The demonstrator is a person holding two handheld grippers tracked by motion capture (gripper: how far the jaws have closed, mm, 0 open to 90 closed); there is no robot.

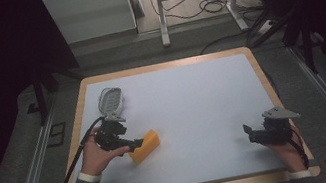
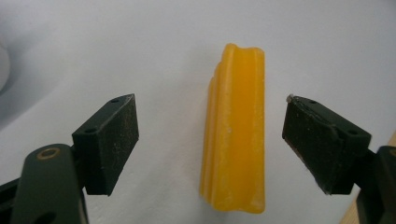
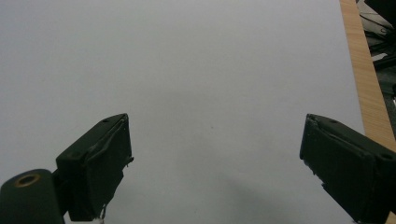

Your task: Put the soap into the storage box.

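A yellow ridged block (image 1: pixel 146 145) lies on the white table top (image 1: pixel 193 101) at the front left. My left gripper (image 1: pixel 135 144) is right at its left end. In the left gripper view the block (image 2: pixel 236 130) lies lengthwise between the spread jaws, apart from both pads; the left gripper (image 2: pixel 211 106) is open. At the front right my right gripper (image 1: pixel 250 133) hovers over bare table. In its own view the right gripper (image 3: pixel 215 121) is open, with just the white surface between its jaws.
A pale grey oval object (image 1: pixel 110 99) lies at the left, just beyond the left hand. The table has a wooden rim (image 1: pixel 161 65), also close on the right of the right gripper view (image 3: pixel 364 70). Floor rails and cables lie beyond.
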